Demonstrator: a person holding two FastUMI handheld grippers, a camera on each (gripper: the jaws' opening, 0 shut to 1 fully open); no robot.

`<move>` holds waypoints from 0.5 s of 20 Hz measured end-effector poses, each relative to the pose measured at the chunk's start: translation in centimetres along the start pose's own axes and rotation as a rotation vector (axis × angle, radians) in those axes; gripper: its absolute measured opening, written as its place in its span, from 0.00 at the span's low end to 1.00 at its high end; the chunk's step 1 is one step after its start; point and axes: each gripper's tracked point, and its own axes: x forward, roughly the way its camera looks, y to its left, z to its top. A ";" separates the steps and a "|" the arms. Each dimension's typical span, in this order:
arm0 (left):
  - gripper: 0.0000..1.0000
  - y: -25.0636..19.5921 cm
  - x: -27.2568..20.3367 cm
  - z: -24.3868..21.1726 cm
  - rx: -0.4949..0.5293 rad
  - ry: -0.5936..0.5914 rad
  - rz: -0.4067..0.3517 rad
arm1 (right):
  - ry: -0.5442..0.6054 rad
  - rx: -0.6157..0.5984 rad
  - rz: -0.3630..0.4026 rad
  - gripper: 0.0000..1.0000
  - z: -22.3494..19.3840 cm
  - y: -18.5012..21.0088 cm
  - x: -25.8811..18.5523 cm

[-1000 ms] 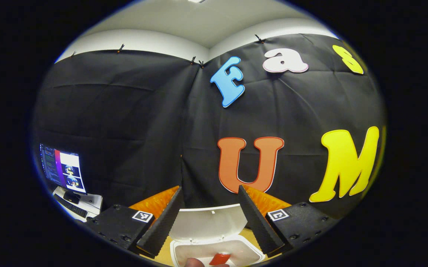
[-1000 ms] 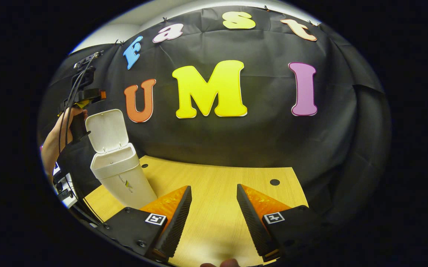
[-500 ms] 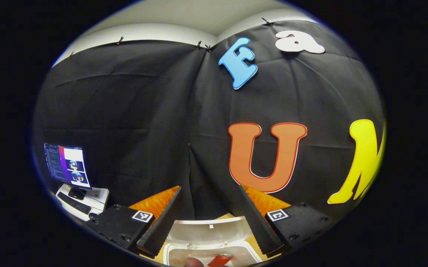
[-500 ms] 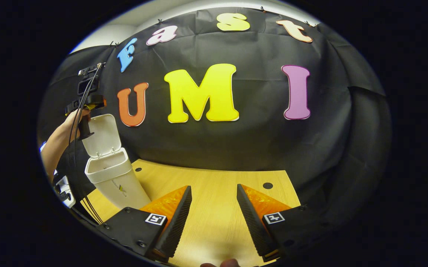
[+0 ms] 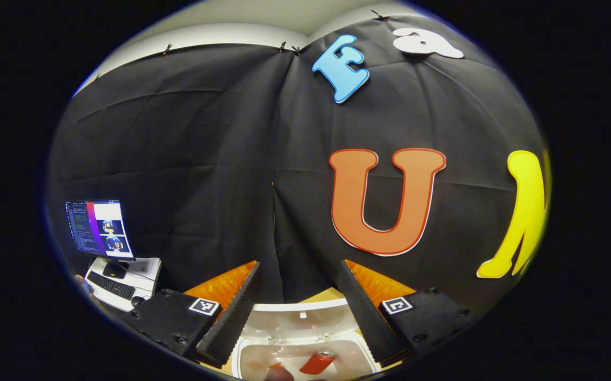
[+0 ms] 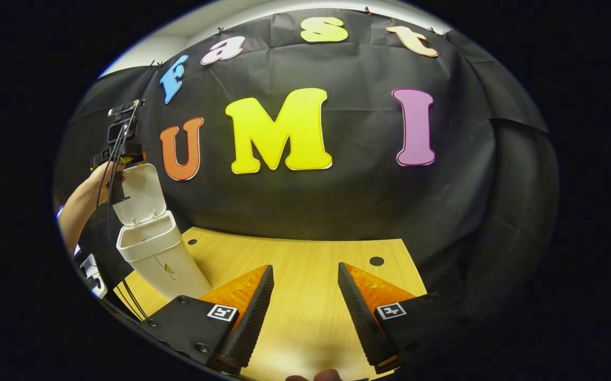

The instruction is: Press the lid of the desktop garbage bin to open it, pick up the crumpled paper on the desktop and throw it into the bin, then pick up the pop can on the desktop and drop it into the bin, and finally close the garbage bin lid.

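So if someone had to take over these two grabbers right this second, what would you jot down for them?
Left gripper: open, empty, held above the bin.
Right gripper: open, empty, over the bare wooden table.
Bin lid: up.
Pop can: lying inside the bin. The crumpled paper cannot be made out; none is seen on the table.
Done: lid opened, can dropped in.
Left: close the lid.
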 end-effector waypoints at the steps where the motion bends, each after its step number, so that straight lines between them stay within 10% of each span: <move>1: 0.95 -0.1 -0.9 -0.5 -0.004 0.005 -0.003 | 0.008 0.007 0.003 0.80 -0.4 -0.2 0.0; 10: 0.94 -1.7 -8.2 -7.5 -0.010 0.028 -0.025 | 0.028 -0.101 0.079 0.80 -1.5 -0.6 -0.9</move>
